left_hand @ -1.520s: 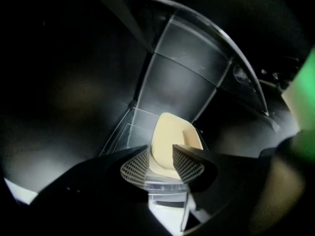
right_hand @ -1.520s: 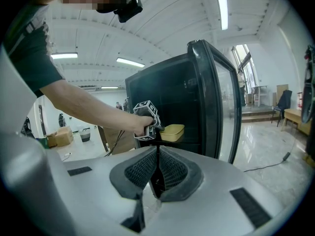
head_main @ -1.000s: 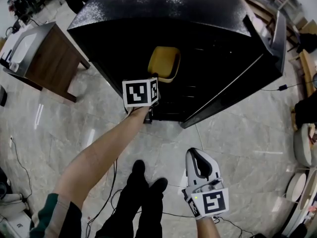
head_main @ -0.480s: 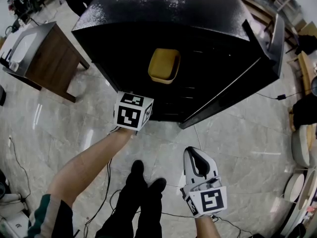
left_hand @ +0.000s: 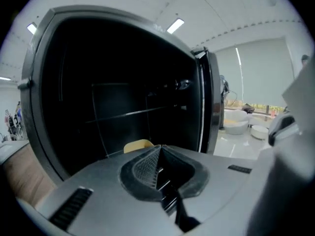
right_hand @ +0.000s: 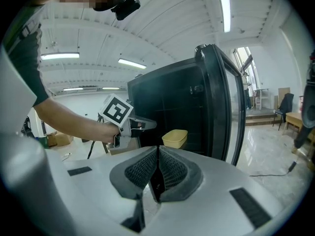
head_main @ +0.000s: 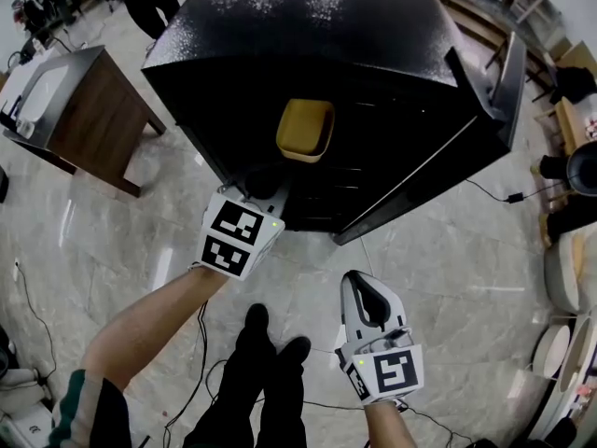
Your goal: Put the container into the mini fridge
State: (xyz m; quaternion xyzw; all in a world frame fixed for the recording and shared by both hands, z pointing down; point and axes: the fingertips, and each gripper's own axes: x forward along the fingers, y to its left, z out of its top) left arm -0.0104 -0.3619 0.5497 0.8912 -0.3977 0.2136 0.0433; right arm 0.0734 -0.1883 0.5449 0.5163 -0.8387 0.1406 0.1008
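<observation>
Container (head_main: 306, 129) inside fridge (head_main: 308, 26), resting on shelf, near front edge. Fridge door (head_main: 510, 73) swung open at right. Left claw (left_hand: 159, 151) pressed together, nothing between jaws; held just outside fridge opening, aimed at interior, apart from container. Right claw (right_hand: 157, 154) pressed together too, empty; held low over floor (head_main: 448, 250), well back from fridge.

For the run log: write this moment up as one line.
container: in fridge | door: open | left tongs: shut, empty | right tongs: shut, empty
</observation>
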